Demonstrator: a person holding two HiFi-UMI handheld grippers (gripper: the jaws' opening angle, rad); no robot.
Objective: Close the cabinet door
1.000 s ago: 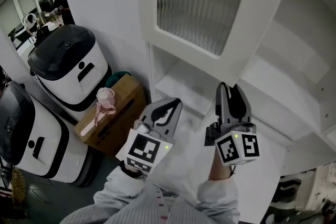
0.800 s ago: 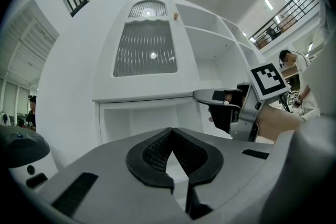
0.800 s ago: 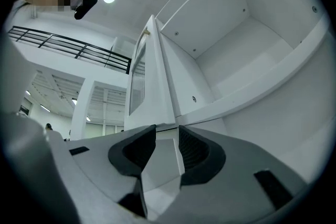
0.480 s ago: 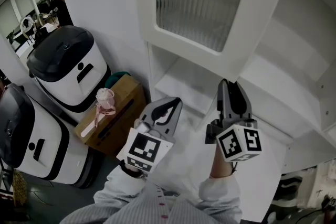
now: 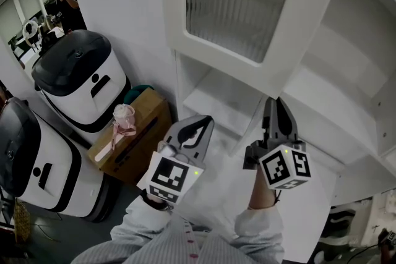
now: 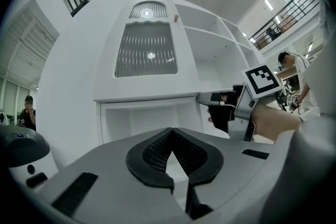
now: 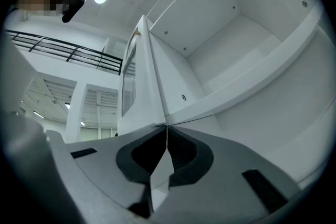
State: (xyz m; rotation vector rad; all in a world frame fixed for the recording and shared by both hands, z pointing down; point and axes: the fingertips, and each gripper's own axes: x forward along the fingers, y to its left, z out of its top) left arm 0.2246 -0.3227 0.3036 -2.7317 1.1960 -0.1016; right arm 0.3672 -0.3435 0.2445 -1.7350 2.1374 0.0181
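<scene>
White cabinet door (image 7: 147, 89) edge-on above closed right gripper (image 7: 167, 128) (its view only); left gripper (image 6: 171, 131) closed too.

The cabinet door (image 5: 247, 15) runs out past the head view's top edge. Of 2 black-lidded white machines, the lower machine (image 5: 37, 164) is cut by the left edge. The distant person (image 5: 65, 3) is too small to make out.
</scene>
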